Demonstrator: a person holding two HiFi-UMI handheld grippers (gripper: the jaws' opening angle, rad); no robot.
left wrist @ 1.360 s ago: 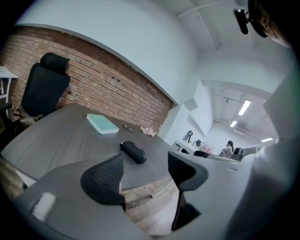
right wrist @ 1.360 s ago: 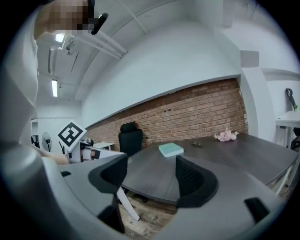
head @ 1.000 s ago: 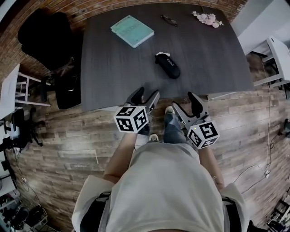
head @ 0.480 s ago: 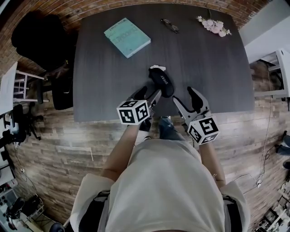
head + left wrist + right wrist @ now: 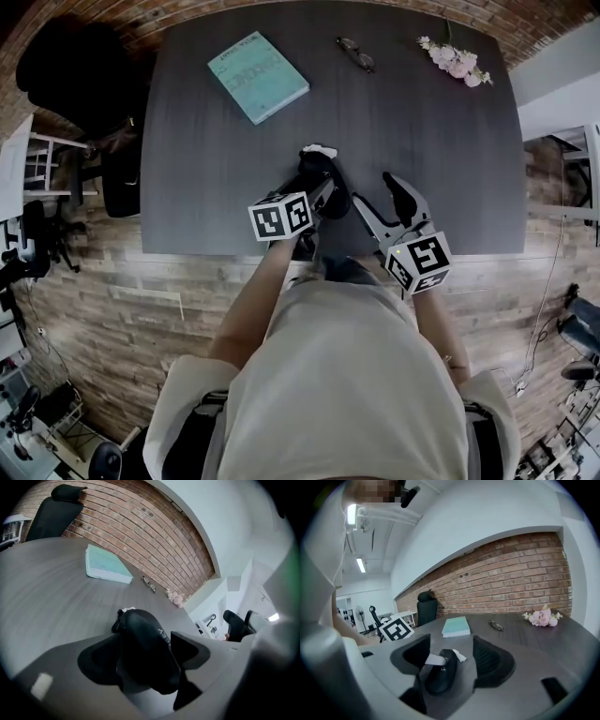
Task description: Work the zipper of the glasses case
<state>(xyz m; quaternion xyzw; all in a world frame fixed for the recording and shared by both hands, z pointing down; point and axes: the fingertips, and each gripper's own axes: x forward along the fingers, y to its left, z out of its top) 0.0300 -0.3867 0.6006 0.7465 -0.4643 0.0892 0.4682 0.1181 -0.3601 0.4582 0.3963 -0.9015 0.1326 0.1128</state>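
A black glasses case (image 5: 330,178) lies on the dark grey table (image 5: 206,178) near its front edge, with a white cloth (image 5: 319,150) at its far end. My left gripper (image 5: 314,190) reaches over the case's near end. In the left gripper view the case (image 5: 140,630) lies between the jaws of this gripper (image 5: 146,639); they have just been opening and stand wide on either side of it. My right gripper (image 5: 378,200) is open just right of the case and apart from it, its jaws having just closed a little. The right gripper view looks past that gripper (image 5: 451,644) at the case (image 5: 440,672) ahead.
A teal book (image 5: 258,77) lies at the back left of the table, a pair of glasses (image 5: 354,53) at the back middle, pink flowers (image 5: 455,58) at the back right. A black chair (image 5: 80,75) stands left of the table.
Both grippers have moved forward from the table's front edge toward the case. The left one now has the case's near end between its jaws, and the right one has come up beside it.
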